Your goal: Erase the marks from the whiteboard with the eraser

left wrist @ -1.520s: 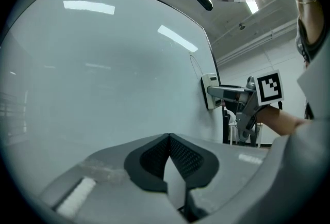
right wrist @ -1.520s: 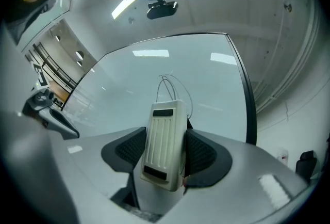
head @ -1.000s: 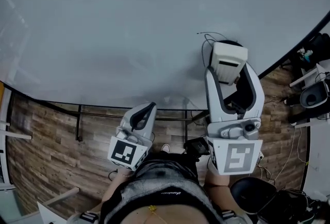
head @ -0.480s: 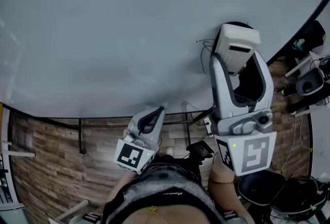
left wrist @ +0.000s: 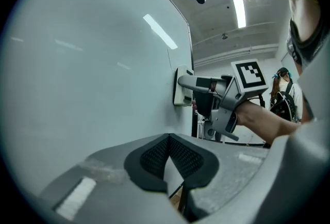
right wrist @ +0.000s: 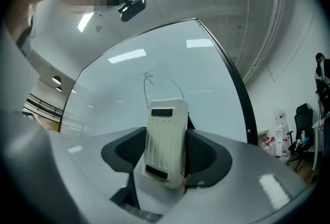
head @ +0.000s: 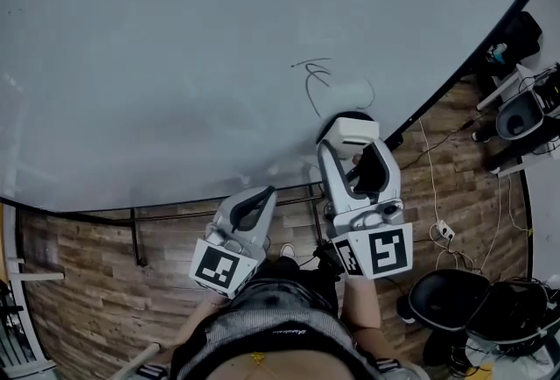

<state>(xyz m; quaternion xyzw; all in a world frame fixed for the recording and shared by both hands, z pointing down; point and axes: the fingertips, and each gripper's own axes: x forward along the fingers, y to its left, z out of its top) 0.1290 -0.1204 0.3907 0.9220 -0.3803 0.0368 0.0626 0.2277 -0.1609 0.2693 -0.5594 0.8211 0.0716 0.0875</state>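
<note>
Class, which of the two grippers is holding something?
The right gripper: its jaws clamp the white eraser. The left gripper has jaws closed together with nothing between them.

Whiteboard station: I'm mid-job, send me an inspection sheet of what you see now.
Surface: whiteboard, mostly clean.
Job's things: thin black marks not yet erased; eraser just below them in the head view, apparently flat against the board.
Clutter: nothing seen on the board.
Grippers: right hand-held gripper shut on the eraser; left hand-held gripper shut, empty.
Cables: power strip with loose cables on the floor at the right.
Surroundings: wood-plank floor; black chair.
</note>
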